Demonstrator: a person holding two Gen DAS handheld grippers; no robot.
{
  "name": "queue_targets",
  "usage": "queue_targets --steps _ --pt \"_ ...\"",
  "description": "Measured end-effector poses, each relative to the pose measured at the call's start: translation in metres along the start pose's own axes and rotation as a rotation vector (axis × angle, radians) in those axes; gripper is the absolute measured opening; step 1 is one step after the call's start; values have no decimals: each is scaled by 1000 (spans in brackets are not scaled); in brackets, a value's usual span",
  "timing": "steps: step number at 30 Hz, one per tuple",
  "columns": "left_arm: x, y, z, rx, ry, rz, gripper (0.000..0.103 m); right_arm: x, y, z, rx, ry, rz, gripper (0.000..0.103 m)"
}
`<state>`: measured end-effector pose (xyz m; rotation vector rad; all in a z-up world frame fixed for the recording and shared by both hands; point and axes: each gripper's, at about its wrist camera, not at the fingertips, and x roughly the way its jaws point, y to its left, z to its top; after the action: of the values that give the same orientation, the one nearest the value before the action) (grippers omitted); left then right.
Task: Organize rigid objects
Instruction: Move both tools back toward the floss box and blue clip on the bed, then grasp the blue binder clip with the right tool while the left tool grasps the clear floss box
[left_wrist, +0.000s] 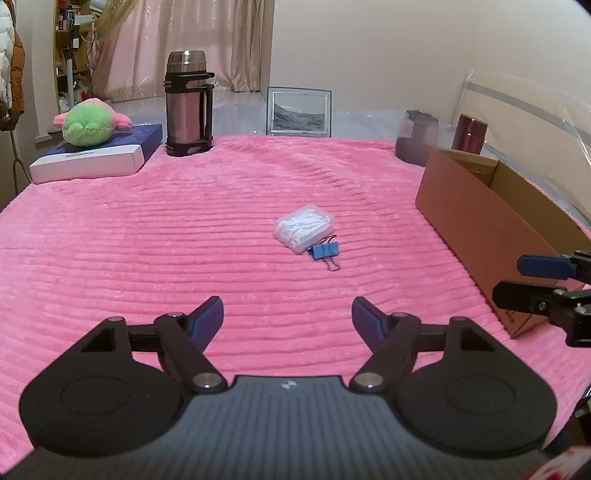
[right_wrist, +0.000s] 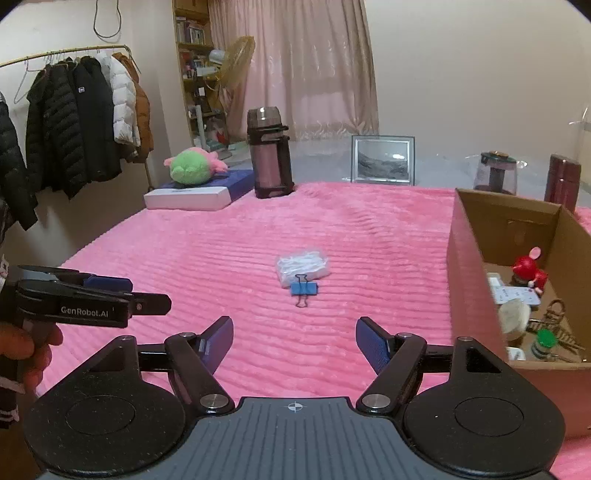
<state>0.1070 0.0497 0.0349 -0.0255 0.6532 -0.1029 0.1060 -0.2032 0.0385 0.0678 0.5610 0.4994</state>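
Note:
A blue binder clip (left_wrist: 325, 252) (right_wrist: 304, 288) lies on the pink blanket (left_wrist: 184, 240) (right_wrist: 229, 251), touching a clear plastic box of white pieces (left_wrist: 303, 227) (right_wrist: 301, 267). A brown cardboard box (left_wrist: 487, 221) (right_wrist: 476, 280) stands at the right and holds several small items, among them a red toy (right_wrist: 528, 271). My left gripper (left_wrist: 287, 319) is open and empty, short of the clip. My right gripper (right_wrist: 294, 341) is open and empty, also short of the clip, left of the box. Each gripper shows at the edge of the other's view.
At the blanket's far edge stand a steel thermos (left_wrist: 188, 103) (right_wrist: 271, 153), a framed picture (left_wrist: 299, 112) (right_wrist: 383, 160), a green plush (left_wrist: 88, 122) on a flat box (left_wrist: 99, 155), a dark jar (left_wrist: 417, 136) and a maroon flask (left_wrist: 471, 134). Coats (right_wrist: 81, 122) hang at left.

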Motion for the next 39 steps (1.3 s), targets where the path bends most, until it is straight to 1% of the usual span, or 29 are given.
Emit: queue_targets --steps 7,13,22,25,31,33,35,36,39 --pt "29 13 2 24 25 -2 79 44 0 3 24 34 -2 71" --pt "63 28 12 66 38 -7 82 93 -3 9 34 51 -14 71" --pt "118 44 30 95 52 -34 82 180 -11 13 53 75 -60 71" --pt "132 48 32 105 55 -48 82 203 -15 13 65 75 -70 71" --pt "156 58 35 97 60 -46 82 238 -17 14 42 89 -82 70" --pt "161 60 35 96 62 -45 82 245 -20 14 44 92 -86 68" --pt "165 61 36 98 62 -50 82 251 -19 15 40 108 -96 56" --pt "167 61 37 98 62 -52 82 254 -20 14 40 112 -103 53" --pt "171 60 38 104 61 -62 82 257 -21 15 45 108 -104 50"
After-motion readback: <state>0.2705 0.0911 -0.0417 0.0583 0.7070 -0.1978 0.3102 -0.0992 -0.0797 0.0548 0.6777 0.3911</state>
